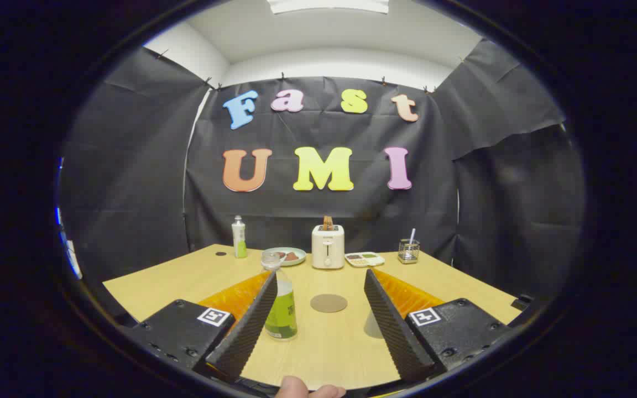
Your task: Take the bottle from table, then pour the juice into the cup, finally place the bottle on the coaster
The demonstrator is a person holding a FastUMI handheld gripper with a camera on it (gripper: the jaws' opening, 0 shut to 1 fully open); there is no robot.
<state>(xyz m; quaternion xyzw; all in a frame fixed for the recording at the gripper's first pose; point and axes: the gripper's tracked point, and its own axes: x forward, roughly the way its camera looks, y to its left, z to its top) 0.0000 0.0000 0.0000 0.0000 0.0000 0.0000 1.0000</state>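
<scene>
Gripper view: gripper spread wide, holding nothing. Juice bottle, clear with green label, stands upright on the wooden table, just inside the left finger, partly behind it. Round brown coaster lies flat between the fingers, right of the bottle, apart from it. Something pale next to the right finger, mostly hidden, can't tell what. Far side, left to right: second bottle, plate, toaster, divided tray, wire holder. Fingertip at the near edge.
</scene>
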